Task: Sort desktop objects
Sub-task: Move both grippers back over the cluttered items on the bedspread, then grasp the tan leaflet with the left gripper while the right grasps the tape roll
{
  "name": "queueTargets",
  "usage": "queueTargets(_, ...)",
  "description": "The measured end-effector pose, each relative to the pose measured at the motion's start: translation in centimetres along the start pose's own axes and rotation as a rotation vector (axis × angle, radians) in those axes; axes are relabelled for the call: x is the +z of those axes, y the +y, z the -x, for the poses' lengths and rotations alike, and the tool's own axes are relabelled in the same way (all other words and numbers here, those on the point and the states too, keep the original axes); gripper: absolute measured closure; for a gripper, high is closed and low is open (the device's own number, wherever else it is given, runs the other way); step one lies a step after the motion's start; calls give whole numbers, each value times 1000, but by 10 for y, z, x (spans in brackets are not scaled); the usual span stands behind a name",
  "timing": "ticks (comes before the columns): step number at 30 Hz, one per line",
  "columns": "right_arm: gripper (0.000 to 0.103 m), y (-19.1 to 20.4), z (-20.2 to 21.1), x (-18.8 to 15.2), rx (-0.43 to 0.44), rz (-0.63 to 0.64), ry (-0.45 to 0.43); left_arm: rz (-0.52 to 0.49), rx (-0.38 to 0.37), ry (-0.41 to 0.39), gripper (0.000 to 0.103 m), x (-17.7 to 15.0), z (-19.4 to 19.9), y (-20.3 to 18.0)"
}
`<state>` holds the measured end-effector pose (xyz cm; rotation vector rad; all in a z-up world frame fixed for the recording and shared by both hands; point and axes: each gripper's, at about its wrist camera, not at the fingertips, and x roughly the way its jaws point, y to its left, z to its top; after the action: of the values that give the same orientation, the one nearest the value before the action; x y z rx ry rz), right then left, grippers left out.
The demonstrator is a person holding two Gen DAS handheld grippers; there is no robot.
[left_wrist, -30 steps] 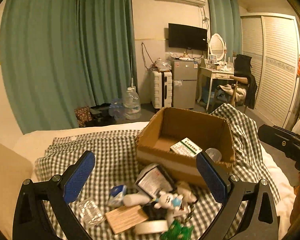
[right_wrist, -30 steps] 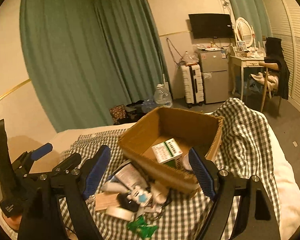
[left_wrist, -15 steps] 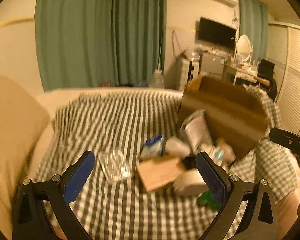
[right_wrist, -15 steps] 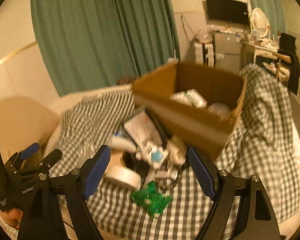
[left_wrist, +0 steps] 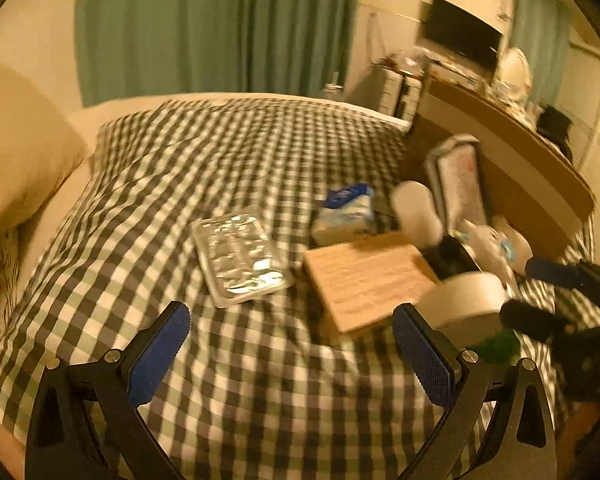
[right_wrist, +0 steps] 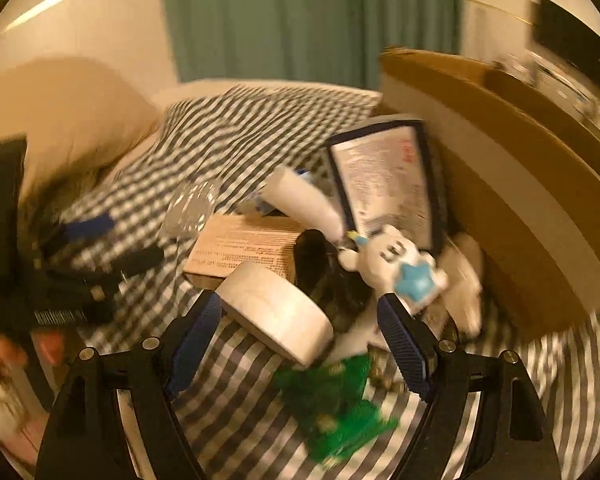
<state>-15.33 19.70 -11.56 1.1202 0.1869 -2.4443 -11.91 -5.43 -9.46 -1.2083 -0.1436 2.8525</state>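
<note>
Right wrist view: both claws (right_wrist: 298, 336) (left_wrist: 290, 354) gape wide, empty, above checked cloth (left_wrist: 260, 392).

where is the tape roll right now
In the right wrist view the tape roll lies on the checked cloth, just below the brown box.

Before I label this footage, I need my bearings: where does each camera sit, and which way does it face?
Left wrist: on the left gripper, angled down at the checked cloth and foil tray; its open blue pads show.
Right wrist: on the right gripper, facing the tape roll and green toy; open pads show.
Shared: tape roll, brown booklet, cardboard box.
</note>
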Motion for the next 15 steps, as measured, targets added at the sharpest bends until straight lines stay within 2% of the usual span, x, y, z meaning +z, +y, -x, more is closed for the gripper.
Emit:
queueTargets(4, 23, 2, -22, 3, 63, 74, 53, 48, 19, 20, 0, 2, -7, 12)
queueTargets(10, 24, 21, -41, -4, 5, 187, 91, 22, 21, 21, 0, 1, -8, 7)
queueTargets(12, 46, 22, -36, -9, 1, 192, 88, -8, 27, 1, 0, 1, -6, 1)
queueTargets(13, 64, 21, -32, -11, -20, 182, 89, -25, 28, -5, 0, 0, -5, -2)
queueTargets(15, 68, 15, -26, -17, 11, 140, 106, -63, 17, -10, 0, -2, -6, -9)
